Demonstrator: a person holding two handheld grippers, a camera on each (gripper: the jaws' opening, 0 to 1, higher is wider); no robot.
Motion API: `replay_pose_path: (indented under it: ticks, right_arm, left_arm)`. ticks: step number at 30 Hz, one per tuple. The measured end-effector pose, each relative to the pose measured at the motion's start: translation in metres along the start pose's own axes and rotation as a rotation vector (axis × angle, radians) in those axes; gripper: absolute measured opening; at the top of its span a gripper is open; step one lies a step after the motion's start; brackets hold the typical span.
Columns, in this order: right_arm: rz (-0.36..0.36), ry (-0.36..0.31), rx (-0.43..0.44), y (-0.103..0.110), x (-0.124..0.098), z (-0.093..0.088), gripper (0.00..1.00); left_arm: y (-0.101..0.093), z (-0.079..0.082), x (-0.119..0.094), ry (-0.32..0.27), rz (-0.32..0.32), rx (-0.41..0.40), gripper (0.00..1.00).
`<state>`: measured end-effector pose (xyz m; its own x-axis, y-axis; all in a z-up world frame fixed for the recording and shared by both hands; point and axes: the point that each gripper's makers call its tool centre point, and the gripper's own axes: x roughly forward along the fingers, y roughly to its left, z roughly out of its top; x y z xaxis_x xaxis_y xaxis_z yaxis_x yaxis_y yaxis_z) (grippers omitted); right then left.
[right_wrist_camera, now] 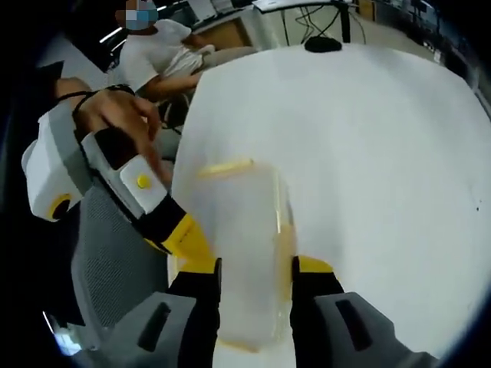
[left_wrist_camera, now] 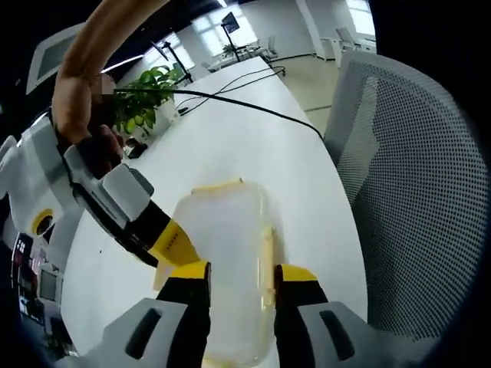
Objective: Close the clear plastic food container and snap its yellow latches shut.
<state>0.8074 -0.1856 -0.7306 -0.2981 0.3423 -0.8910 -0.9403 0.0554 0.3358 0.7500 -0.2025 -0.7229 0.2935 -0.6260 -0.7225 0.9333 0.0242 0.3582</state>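
Now we straddle clear container [left_wrist_camera: 226,268] on white tabletop [left_wrist_camera: 230,146] from opposite ends: left tongs [left_wrist_camera: 242,272] wide over lid, right tongs [right_wrist_camera: 255,268] wide likewise, likely pinning lid for yellow latches [left_wrist_camera: 268,253].

A clear container [left_wrist_camera: 226,261] with yellow latches [left_wrist_camera: 268,253] sits on a white table [left_wrist_camera: 230,130]; black, yellow-tipped left gripper [left_wrist_camera: 242,277]; grey perforated chair [left_wrist_camera: 406,176]; green plant [left_wrist_camera: 146,96].
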Motion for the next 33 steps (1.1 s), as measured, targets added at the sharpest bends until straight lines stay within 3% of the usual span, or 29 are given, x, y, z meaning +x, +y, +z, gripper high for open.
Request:
replay_pose_path:
  ticks: [7,33]
  right_arm:
    - [-0.004,0.020,-0.020,0.0003,-0.0008,-0.0011,0.33]
    - [-0.037,-0.085,-0.029,0.0029,-0.0067,0.0003,0.35]
  left_arm:
    - [0.0013,0.0026,0.0009,-0.001,-0.006,-0.002,0.26]
    - [0.0009,0.0069,-0.0029,-0.014,-0.031,0.043,0.27]
